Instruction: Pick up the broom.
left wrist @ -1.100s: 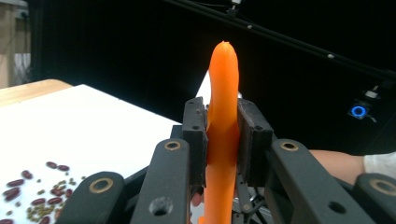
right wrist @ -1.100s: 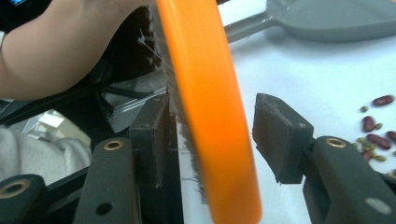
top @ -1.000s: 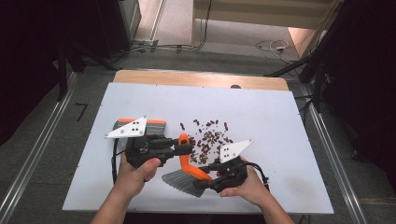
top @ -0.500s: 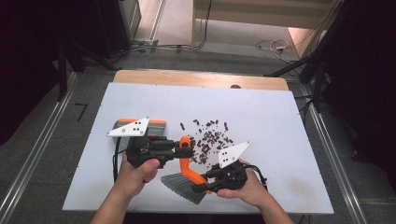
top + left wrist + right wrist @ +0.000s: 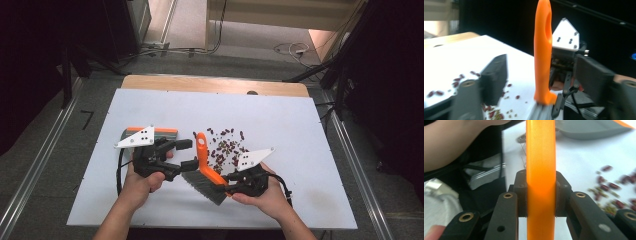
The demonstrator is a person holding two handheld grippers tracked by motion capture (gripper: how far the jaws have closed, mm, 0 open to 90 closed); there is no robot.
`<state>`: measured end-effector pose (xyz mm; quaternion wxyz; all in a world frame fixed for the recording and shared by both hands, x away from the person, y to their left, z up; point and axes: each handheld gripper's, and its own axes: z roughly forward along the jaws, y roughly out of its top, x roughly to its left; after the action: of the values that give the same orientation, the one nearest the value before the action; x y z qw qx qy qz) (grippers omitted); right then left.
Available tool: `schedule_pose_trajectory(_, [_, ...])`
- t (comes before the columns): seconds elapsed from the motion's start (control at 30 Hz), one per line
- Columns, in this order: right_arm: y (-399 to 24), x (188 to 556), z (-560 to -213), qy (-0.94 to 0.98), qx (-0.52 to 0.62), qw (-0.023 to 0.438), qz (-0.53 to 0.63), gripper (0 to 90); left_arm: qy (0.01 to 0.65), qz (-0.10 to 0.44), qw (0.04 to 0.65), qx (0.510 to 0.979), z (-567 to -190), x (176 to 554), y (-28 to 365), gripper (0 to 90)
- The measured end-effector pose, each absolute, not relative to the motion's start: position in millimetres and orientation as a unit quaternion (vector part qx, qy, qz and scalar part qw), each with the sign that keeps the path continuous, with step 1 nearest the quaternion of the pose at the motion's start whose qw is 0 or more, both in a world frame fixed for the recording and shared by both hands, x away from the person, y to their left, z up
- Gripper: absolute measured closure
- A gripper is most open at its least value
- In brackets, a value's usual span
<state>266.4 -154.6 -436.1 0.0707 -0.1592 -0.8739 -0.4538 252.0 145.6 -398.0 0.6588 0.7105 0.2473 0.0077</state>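
Observation:
A brush with an orange handle and grey bristles lies tilted on the white table. My right gripper is shut on the handle near the bristles; its pads press both sides of the orange handle in the right gripper view. My left gripper has just been opening. Its jaws now stand wide on either side of the handle without touching it. Dark red beans lie scattered just right of the handle.
A grey dustpan with an orange edge lies flat behind the left gripper, also seen as the dustpan in the right gripper view. Beans spread toward the table's middle. The wooden edge runs along the far side.
The left gripper's jaws, earlier closed on the upper handle, have spread apart. The right gripper now clamps the handle by the bristles. Both hands have stayed in place.

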Motion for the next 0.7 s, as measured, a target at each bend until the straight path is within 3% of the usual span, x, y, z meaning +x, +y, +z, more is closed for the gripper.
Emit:
schedule_pose_trajectory(0.03, [-155, 266, -436, -0.874, -0.159, 0.071, -0.454, 68.7, 0.254, 0.008, 0.658, 0.708, -399, 253, 146, 19.6])
schedule_pose_trajectory(0.2, [-165, 272, -432, -0.874, -0.195, 0.041, -0.443, 68.7, 0.285, 0.034, 0.641, 0.712, -403, 253, 152, 1.8])
schedule_pose_trajectory(0.7, [-193, 285, -419, -0.86, -0.259, -0.042, -0.437, 68.7, 0.329, 0.1, 0.613, 0.711, -421, 252, 166, 0.0])
